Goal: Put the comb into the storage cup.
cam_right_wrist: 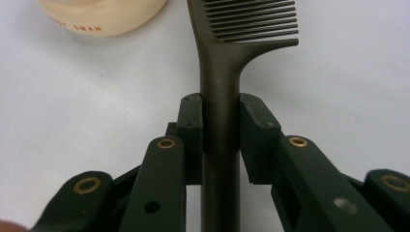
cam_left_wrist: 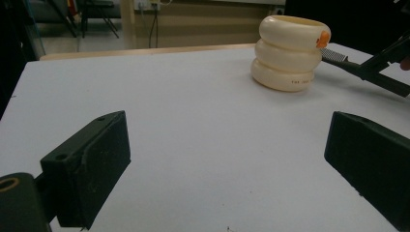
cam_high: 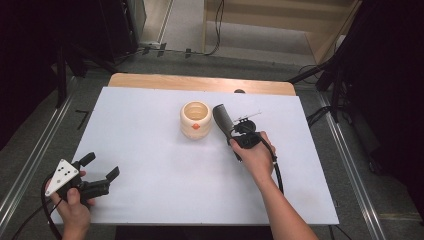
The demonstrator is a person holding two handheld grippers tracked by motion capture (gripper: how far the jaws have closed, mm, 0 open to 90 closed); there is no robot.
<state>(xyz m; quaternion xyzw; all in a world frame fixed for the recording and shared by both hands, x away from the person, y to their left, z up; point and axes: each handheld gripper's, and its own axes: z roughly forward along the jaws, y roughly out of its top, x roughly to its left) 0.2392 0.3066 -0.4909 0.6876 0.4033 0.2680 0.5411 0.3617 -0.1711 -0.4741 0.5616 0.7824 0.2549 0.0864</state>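
Note:
A cream ringed holder (cam_high: 195, 120) with an orange spot stands upright near the middle of the white table (cam_high: 150, 150). Just to its right my right gripper (cam_high: 235, 135) is shut on the handle of a dark slotted spatula (cam_high: 223, 119), whose head points away beside the holder. In the right gripper view the pads clamp the spatula handle (cam_right_wrist: 220, 82) from both sides, with the holder's base (cam_right_wrist: 104, 14) at upper left. My left gripper (cam_high: 102, 165) rests open at the table's near left, holding nothing. Its view looks across bare table to the holder (cam_left_wrist: 288, 53) and spatula (cam_left_wrist: 360, 71).
The table's far edge is a strip of bare wood (cam_high: 200, 82) with a small dark knob (cam_high: 239, 91). Metal rails (cam_high: 35, 155) run along both sides on the floor. Cables (cam_high: 320, 115) lie beyond the right edge.

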